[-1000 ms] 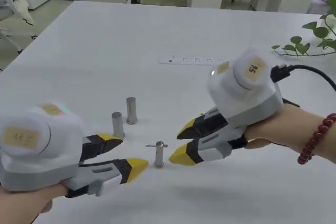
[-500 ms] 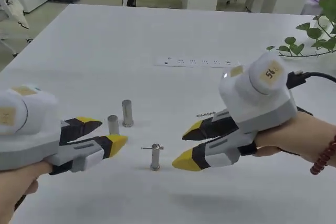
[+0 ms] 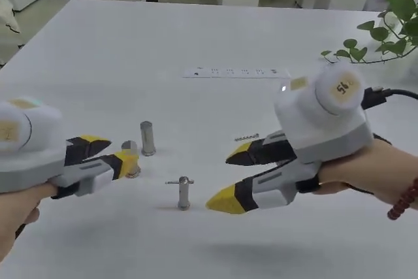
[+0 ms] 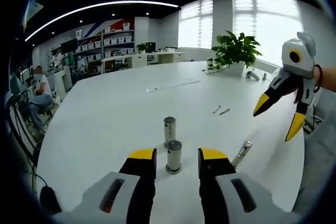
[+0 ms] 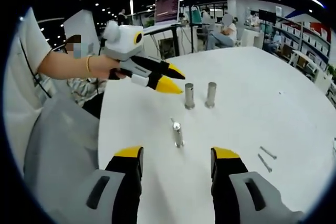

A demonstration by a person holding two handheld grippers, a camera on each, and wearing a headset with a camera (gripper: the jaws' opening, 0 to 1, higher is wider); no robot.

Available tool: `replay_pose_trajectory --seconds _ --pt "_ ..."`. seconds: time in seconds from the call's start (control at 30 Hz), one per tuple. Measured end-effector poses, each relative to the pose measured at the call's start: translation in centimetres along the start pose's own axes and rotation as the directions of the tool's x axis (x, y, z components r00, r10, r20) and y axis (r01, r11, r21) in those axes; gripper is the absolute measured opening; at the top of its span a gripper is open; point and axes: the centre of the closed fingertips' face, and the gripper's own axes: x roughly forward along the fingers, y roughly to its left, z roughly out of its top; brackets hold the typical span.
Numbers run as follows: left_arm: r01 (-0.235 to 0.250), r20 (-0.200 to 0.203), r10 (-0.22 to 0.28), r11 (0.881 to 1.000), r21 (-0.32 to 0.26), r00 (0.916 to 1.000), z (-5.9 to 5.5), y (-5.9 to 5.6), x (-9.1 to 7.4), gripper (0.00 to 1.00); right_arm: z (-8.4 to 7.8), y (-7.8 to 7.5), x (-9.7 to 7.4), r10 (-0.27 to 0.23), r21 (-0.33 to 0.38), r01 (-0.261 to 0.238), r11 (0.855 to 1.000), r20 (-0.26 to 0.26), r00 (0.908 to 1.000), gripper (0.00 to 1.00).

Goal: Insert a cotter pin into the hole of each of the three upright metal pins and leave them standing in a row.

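Three upright metal pins stand on the white table point(image 3: 196, 37). The nearest pin point(image 3: 183, 193) carries a cotter pin through its top. Two plain pins stand behind it, one point(image 3: 147, 138) in the open, the other point(image 3: 131, 166) half hidden by my left gripper point(image 3: 114, 150). In the left gripper view that plain pin point(image 4: 174, 157) stands just ahead of the left gripper point(image 4: 176, 157), between its open jaws, untouched. My right gripper point(image 3: 225, 180) is open and empty to the right of the pinned one point(image 5: 178, 134). Loose cotter pins point(image 3: 247, 138) lie behind it.
A white power strip point(image 3: 235, 72) lies across the middle of the table, and a potted plant point(image 3: 385, 31) hangs over its far right edge. Office chairs and desks stand beyond the table. A seated person point(image 4: 39, 90) is far off.
My left gripper has drawn back from the pin with the cotter pin and now faces the near plain pin. The right gripper stayed roughly put. The head camera shifted.
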Motion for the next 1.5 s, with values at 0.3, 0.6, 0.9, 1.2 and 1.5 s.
replay_pose_trajectory --seconds 0.3,0.6,0.9,1.2,1.5 --pt "0.014 -0.025 -0.014 1.0 0.005 0.9996 -0.7 0.0 1.4 0.26 -0.5 0.2 -0.1 -0.013 0.024 0.013 1.0 0.002 0.9999 0.64" --pt "0.023 -0.037 -0.023 1.0 0.017 0.9991 -1.1 -0.1 1.8 0.19 -0.8 0.0 -0.4 -0.025 0.036 0.024 0.999 0.02 0.9995 0.73" --pt "0.02 -0.04 -0.02 1.0 0.013 0.999 -1.2 0.3 1.9 0.12 -1.1 -0.1 -0.7 -0.046 0.055 0.044 0.998 0.029 0.9985 0.76" --pt "0.03 -0.043 -0.028 0.999 0.035 0.9987 -1.0 0.3 2.0 0.11 -1.5 -0.2 -0.8 -0.052 0.067 0.051 0.996 0.025 0.9983 0.75" --pt "0.052 -0.053 -0.05 0.997 0.048 0.9974 -1.2 0.1 1.8 0.11 -1.6 -0.7 -1.2 -0.065 0.084 0.062 0.995 0.032 0.9974 0.75"
